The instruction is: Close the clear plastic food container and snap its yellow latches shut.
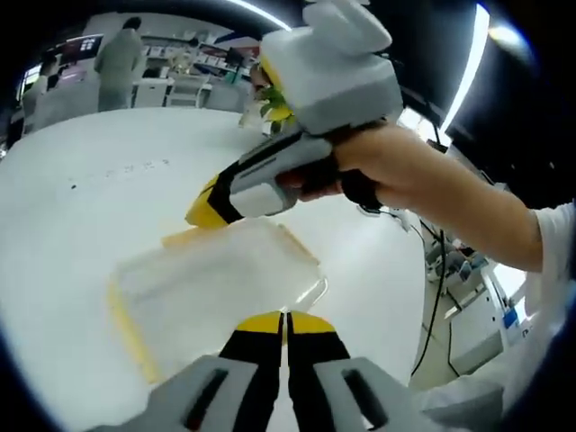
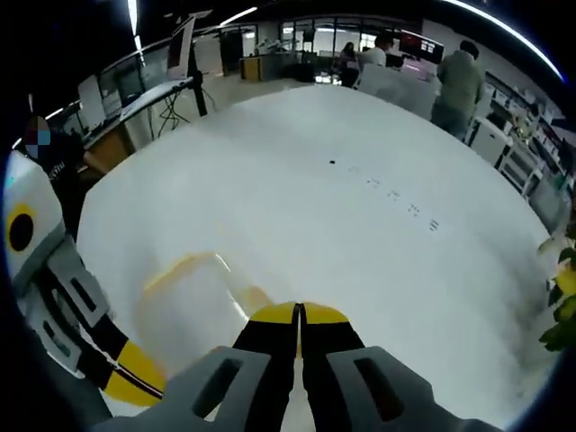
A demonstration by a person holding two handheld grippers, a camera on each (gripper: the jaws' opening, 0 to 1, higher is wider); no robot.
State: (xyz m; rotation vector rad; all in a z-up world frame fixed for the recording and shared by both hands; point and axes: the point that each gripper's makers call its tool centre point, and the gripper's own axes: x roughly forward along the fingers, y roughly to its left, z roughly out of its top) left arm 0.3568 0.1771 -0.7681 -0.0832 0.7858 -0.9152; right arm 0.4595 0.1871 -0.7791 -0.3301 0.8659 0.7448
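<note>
1. The clear plastic food container with yellow latches (image 1: 220,288) lies flat on the round white table (image 1: 90,198), its lid appearing to sit on top. Whether the lid is fully seated is too blurred to judge.
2. In the left gripper view, the left gripper (image 1: 286,324) has its yellow-tipped jaws pressed together, holding nothing, at the container's near edge.
3. The right gripper (image 1: 205,212), held in a person's hand (image 1: 360,175), reaches down at the container's far side, its yellow tip just beside a yellow latch (image 1: 184,238). In the right gripper view (image 2: 300,315) its jaws are together and empty, with the container (image 2: 193,306) just beyond and to the left of the tips.
4. Judgement: the latching step seems to be in hand.
5. Risks: a closed tip pushing sideways instead of down could slide the light container across the smooth table; pressing a latch while the lid sits askew could leave it unsnapped or pop the opposite edge up.
</note>
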